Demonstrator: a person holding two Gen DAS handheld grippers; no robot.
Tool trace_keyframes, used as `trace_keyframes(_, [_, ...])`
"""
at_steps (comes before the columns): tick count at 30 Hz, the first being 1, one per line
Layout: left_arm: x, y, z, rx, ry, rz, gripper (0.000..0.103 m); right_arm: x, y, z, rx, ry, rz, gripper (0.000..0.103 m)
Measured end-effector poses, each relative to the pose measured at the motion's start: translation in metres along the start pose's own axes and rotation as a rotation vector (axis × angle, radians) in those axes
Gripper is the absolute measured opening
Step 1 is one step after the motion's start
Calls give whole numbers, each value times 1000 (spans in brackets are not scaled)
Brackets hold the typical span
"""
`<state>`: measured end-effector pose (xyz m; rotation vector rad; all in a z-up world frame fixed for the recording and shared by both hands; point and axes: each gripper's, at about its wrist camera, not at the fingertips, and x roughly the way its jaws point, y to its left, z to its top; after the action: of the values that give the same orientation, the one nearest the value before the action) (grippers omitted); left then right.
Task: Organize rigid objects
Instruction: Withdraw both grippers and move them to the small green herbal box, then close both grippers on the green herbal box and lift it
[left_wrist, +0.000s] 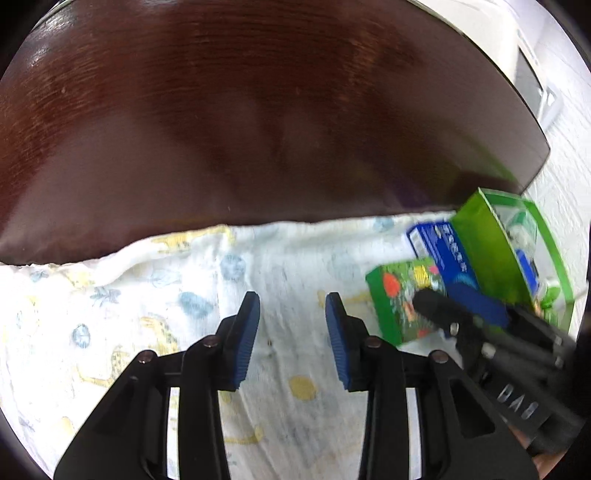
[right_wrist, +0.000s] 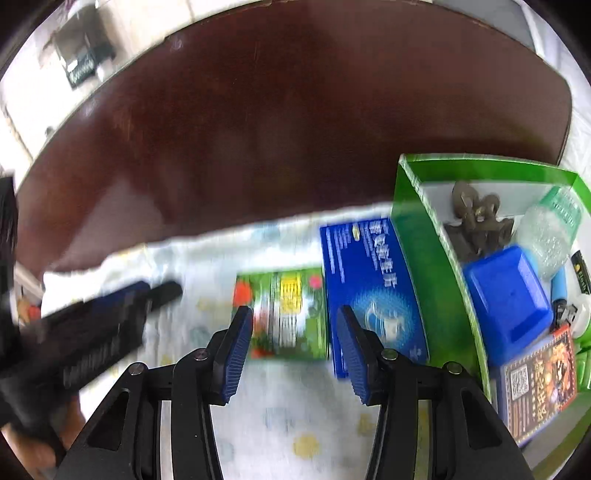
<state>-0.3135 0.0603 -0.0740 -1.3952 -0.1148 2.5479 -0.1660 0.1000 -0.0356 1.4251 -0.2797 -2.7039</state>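
Note:
A small green box (right_wrist: 284, 314) with red and yellow print lies flat on the patterned white cloth (right_wrist: 280, 413). A blue box (right_wrist: 369, 280) lies right beside it, against a green open bin (right_wrist: 424, 236). My right gripper (right_wrist: 293, 326) is open and empty, its fingers just over the near edge of the small green box. My left gripper (left_wrist: 291, 314) is open and empty over bare cloth (left_wrist: 147, 280), left of the boxes. The small green box (left_wrist: 399, 295), blue box (left_wrist: 439, 247) and bin (left_wrist: 480, 240) show at the right of the left wrist view, with my right gripper (left_wrist: 443, 299) over them.
The bin holds a blue square dish (right_wrist: 509, 299), a clear bottle with green cap (right_wrist: 550, 229), a dark metal piece (right_wrist: 476, 218) and a printed card box (right_wrist: 539, 384). The cloth covers the near part of a dark wooden table (right_wrist: 295, 129). My left gripper (right_wrist: 110, 314) shows at the left.

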Motion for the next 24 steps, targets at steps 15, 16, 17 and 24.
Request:
trace_keyframes(15, [-5,4,-7,5,-13,-67,30,19,-9,9,63,122,203,32])
trace_keyframes(16, [-7,-2,-8,12,-17,-86,30,20,-9,10,61,127,191,32])
trace_keyframes(17, [-13,2,-14,22,-16,-105,30,21,-7,12,59,129,193,32])
trace_keyframes(24, [6,-40,-4,94,6,-125,27,23,0,16,19,145,194,32])
